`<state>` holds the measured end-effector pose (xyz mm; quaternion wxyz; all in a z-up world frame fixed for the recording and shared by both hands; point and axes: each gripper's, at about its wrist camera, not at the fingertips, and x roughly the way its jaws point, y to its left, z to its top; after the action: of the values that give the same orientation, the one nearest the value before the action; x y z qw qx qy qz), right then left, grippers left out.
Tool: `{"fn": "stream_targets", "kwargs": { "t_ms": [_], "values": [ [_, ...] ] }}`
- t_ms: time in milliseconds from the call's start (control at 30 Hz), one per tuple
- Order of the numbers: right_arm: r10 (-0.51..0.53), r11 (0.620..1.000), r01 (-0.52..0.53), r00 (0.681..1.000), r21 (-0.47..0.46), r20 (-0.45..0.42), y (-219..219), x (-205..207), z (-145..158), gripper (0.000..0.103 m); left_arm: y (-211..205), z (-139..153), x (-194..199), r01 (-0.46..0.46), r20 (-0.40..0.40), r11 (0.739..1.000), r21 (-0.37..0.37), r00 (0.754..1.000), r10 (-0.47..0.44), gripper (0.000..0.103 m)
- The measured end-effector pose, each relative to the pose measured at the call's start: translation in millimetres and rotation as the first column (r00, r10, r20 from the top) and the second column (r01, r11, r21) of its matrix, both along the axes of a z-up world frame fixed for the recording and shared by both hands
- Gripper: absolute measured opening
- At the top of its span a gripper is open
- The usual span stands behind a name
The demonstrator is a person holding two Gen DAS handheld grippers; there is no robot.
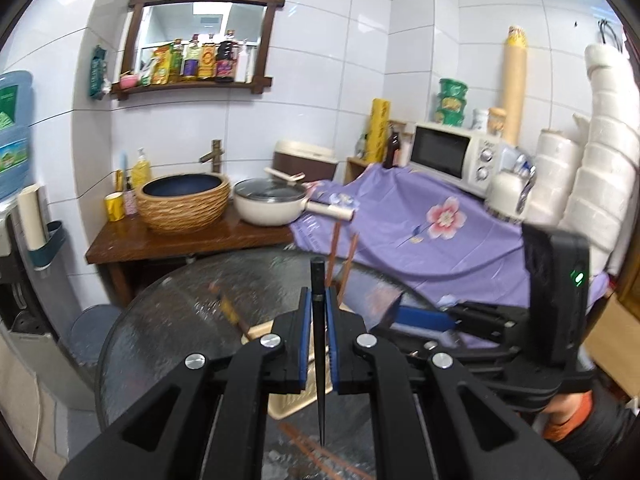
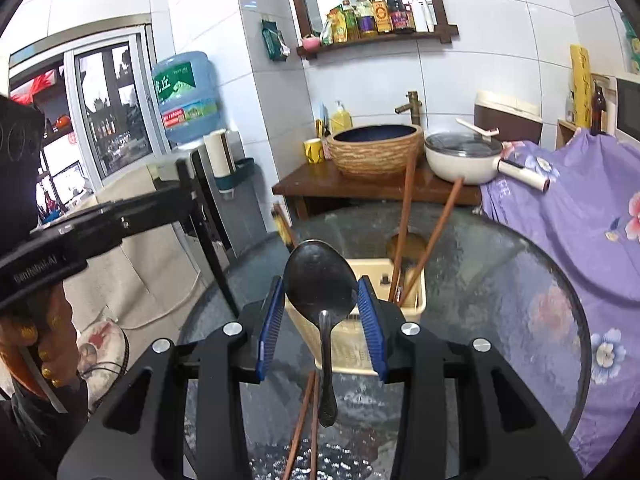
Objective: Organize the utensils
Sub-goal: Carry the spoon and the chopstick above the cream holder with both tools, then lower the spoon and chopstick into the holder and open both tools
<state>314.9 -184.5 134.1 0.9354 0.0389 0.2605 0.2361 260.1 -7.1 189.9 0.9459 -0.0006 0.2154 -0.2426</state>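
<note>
Left tongs [image 1: 319, 304] clamping black chopstick [image 1: 319, 320], right tongs [image 2: 322, 300] gripping spoon [image 2: 320, 276], basket [image 2: 352, 344] half hidden

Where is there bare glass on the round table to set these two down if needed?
The glass table is bare to the right of the beige utensil basket, out to the purple flowered cloth. It is crowded near the fingers, where brown chopsticks lie loose, and at the basket, where two more stand.

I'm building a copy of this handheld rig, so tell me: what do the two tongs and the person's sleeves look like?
Both tongs, left and right, have matte black angular frames with cut-out windows, round silver bolt heads and ribbed blue pads. A black box with a green light sits on the right unit; the left one carries white lettering. The sleeves are dark with orange cuffs.
</note>
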Motion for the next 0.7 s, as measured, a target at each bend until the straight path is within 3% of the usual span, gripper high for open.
{"fn": "stream_targets", "kwargs": {
  "t_ms": [233, 367, 500, 700],
  "values": [
    [-0.026, 0.999, 0.025, 0.999, 0.026, 0.039, -4.5, 25.1, 44.1, 0.038, -12.9, 58.3, 24.8, -0.032, 0.074, 0.999, 0.008, 0.997, 0.032, 0.007],
    [-0.072, 0.997, 0.069, 0.994, 0.045, 0.079, -7.9, 46.9, 64.8, 0.038, -18.9, 74.5, 44.8, -0.077, 0.094, 0.997, 0.008, 0.993, 0.076, 0.007],
    [-0.109, 0.994, 0.105, 0.989, 0.042, 0.098, -5.1, 68.2, 62.3, 0.038, -25.3, 65.0, 66.2, -0.143, 0.109, 0.988, 0.049, 0.984, 0.137, 0.004],
    [-0.161, 0.987, 0.160, 0.984, 0.012, 0.072, 1.5, 94.1, 6.6, 0.038, -26.2, 15.2, 93.1, -0.155, 0.013, 0.985, 0.076, 0.988, 0.154, 0.004]
  ]
}}
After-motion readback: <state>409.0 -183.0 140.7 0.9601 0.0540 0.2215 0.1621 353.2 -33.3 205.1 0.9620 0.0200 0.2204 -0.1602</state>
